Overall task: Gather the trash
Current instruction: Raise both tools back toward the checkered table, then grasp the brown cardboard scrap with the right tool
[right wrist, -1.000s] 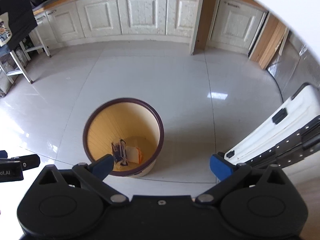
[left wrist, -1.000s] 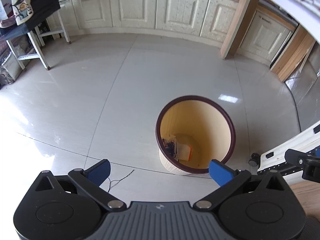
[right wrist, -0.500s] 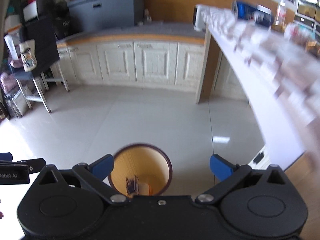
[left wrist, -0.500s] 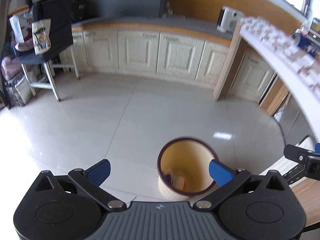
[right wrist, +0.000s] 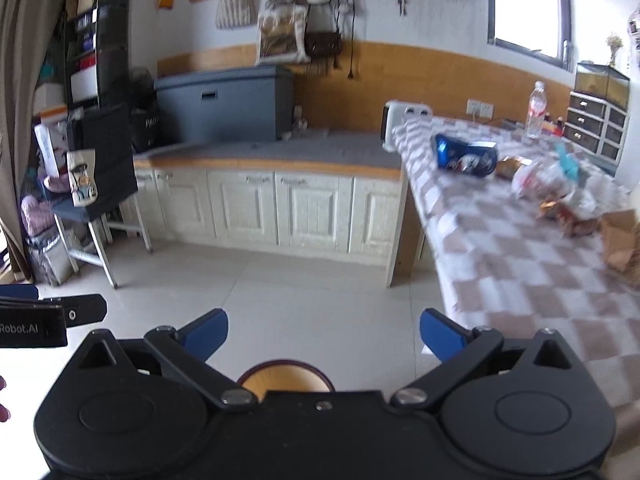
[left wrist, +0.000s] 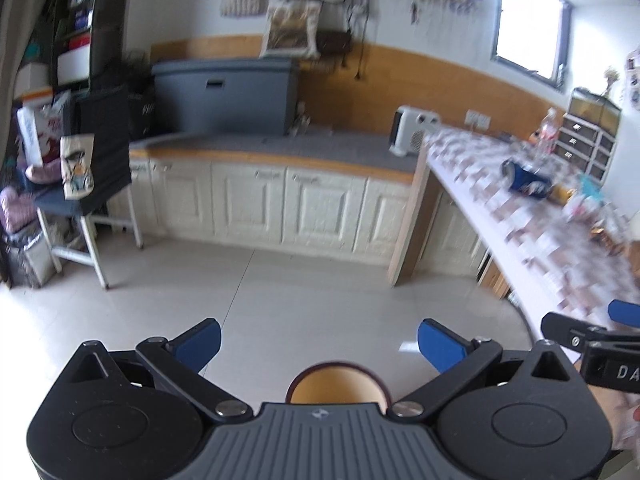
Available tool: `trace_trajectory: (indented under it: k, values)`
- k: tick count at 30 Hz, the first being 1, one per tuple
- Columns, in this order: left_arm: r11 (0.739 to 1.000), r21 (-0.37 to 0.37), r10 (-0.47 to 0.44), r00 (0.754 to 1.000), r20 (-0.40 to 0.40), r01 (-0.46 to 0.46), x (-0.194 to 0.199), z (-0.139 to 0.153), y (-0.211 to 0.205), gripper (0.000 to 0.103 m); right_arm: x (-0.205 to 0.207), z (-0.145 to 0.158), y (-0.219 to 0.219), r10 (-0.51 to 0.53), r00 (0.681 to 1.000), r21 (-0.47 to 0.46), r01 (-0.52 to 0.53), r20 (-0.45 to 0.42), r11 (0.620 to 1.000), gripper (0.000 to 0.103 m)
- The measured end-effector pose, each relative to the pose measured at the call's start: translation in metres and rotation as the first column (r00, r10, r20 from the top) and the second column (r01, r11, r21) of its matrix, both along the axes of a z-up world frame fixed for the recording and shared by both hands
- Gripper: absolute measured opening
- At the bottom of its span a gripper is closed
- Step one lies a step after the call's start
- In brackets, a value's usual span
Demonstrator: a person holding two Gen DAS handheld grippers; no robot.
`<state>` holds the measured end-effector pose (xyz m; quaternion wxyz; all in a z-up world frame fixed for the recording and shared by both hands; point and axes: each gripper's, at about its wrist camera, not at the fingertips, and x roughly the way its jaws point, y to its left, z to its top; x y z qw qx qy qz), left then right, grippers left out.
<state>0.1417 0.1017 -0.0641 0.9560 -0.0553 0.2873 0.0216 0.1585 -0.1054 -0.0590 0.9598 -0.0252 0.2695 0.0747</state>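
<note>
Floor tiles [left wrist: 320,292] lie bare ahead of you. Your left gripper [left wrist: 319,342] and right gripper [right wrist: 324,334] both hang with fingers apart, empty. Just below sits the round dark-rimmed wooden bin [left wrist: 336,384]; rightward, blurred wrappers [right wrist: 556,188] litter the checkered table's [right wrist: 500,264] far end.

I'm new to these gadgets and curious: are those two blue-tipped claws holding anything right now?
No. The left gripper and the right gripper are both open with nothing between their fingers. The trash bin stands below them on the floor.
</note>
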Motion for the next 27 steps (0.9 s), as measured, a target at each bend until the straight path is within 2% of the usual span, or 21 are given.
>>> trace_trajectory:
  k: [7,15,27]
  values:
    - [0.999,0.020,-0.048,0.995,0.085,0.047,-0.012,0.038,-0.030,0.103,-0.020,0.037,-0.027,-0.035,0.996,0.025,0.033,0.083,0.999,0.103]
    - [0.993,0.022,-0.119,0.984,0.134,0.117,-0.011,0.064,-0.066,0.103,-0.031,0.071,-0.067,-0.098,0.982,0.034,0.094,0.158,0.995,0.103]
    - [0.975,0.019,-0.223,0.961,0.163,0.223,0.026,0.085,-0.128,0.103,-0.016,0.087,-0.146,-0.229,0.954,0.048,0.224,0.191,0.973,0.103]
